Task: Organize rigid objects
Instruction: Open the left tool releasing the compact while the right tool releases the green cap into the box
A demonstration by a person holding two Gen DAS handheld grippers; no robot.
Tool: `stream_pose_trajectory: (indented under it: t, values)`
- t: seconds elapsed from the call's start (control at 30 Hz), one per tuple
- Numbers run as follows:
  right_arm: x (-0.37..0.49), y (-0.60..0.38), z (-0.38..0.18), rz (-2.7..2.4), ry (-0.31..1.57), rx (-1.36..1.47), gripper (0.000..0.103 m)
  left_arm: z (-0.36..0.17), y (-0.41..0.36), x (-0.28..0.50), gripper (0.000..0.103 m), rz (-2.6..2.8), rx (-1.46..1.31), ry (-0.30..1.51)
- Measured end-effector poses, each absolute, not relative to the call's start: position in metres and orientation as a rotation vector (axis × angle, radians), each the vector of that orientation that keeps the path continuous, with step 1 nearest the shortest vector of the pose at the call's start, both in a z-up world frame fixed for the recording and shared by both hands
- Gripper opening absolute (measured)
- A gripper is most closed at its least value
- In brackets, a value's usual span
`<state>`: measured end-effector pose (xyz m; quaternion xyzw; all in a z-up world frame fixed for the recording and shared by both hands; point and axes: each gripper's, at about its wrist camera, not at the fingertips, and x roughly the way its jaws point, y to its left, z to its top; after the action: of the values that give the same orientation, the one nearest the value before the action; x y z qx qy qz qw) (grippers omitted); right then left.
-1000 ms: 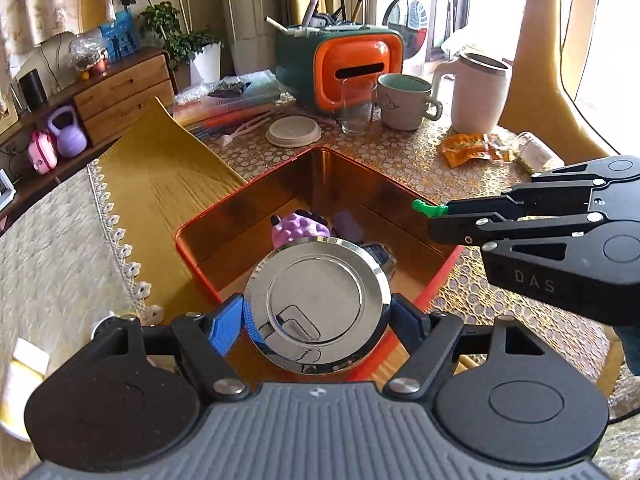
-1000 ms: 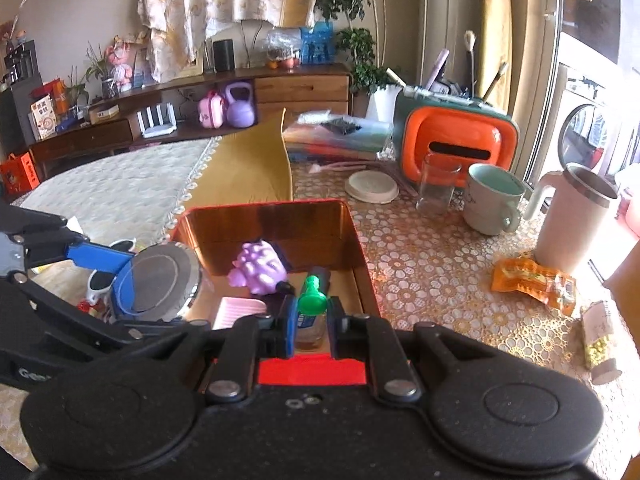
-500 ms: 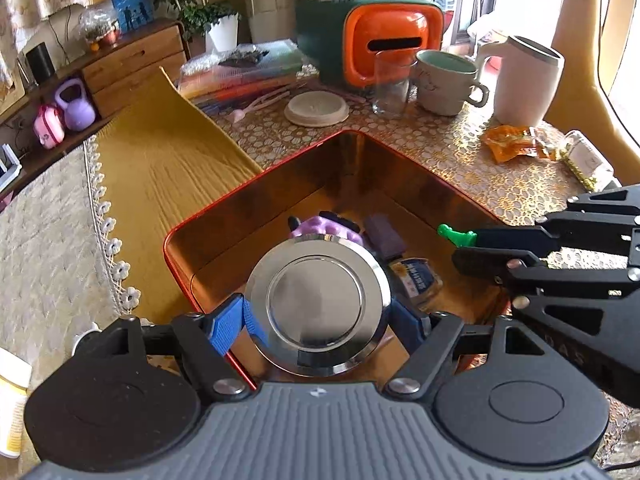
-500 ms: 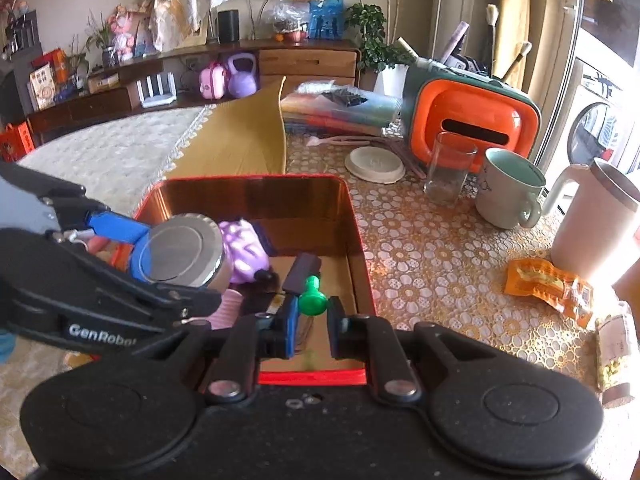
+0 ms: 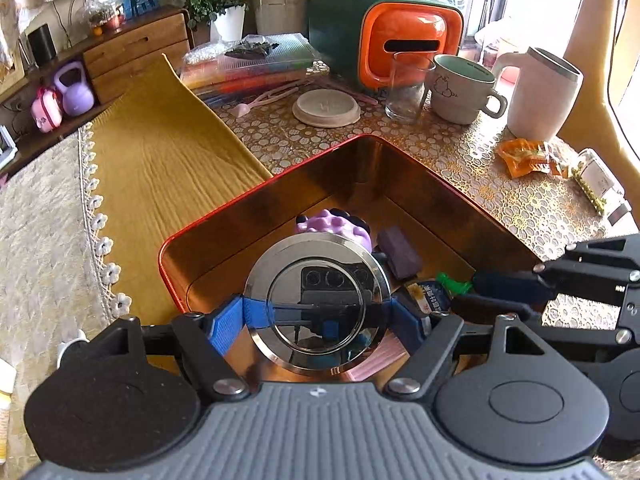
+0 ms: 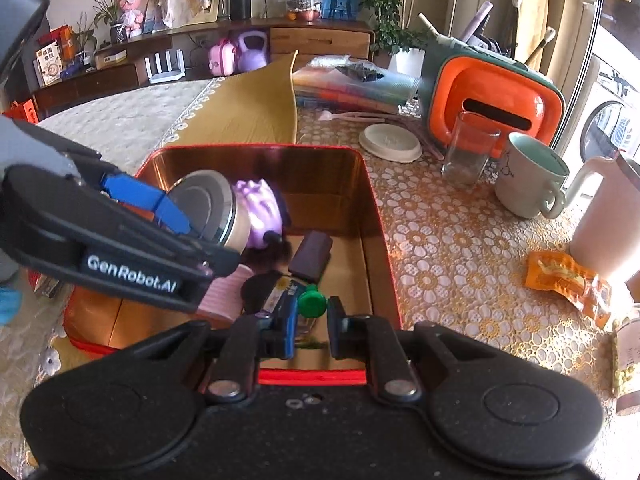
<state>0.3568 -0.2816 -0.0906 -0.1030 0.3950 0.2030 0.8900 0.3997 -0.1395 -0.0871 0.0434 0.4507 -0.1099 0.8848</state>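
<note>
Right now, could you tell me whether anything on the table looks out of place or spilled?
Nothing looks spilled or damaged. The only stray items are an orange snack packet and a small jar lying on its side on the lace-patterned table, near the white jug.

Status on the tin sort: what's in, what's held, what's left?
Done: purple toy, dark block and a pink piece lie in the red tin. In hand: left gripper clamps the chrome disc, right gripper pinches the green-capped item, both over the tin. Left: release both.
</note>
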Motion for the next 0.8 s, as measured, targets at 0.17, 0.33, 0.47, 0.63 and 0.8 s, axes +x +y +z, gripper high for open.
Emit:
stream_pose_trajectory:
  t: [0.17,0.33,0.47,0.63,0.8]
  values:
    - [0.357,-0.283,-0.092,0.419,0.827,-0.206,0.021,-0.088,-0.133,0.398,0.078,-0.248,0.053,0.946]
    - [0.353,-0.282,-0.090,0.420,0.822,-0.197,0.029,-0.086,-0.135,0.388,0.078,-0.272,0.066,0.930]
    - [0.349,-0.281,-0.088,0.417,0.817,-0.188,0.037,-0.082,-0.132,0.384,0.078,-0.272,0.052,0.924]
    - [0.342,-0.283,-0.081,0.414,0.810,-0.169,0.042,-0.075,-0.127,0.376,0.078,-0.274,0.033,0.908]
    - [0.333,-0.283,-0.072,0.414,0.794,-0.151,0.044,-0.063,-0.121,0.362,0.078,-0.277,0.022,0.880]
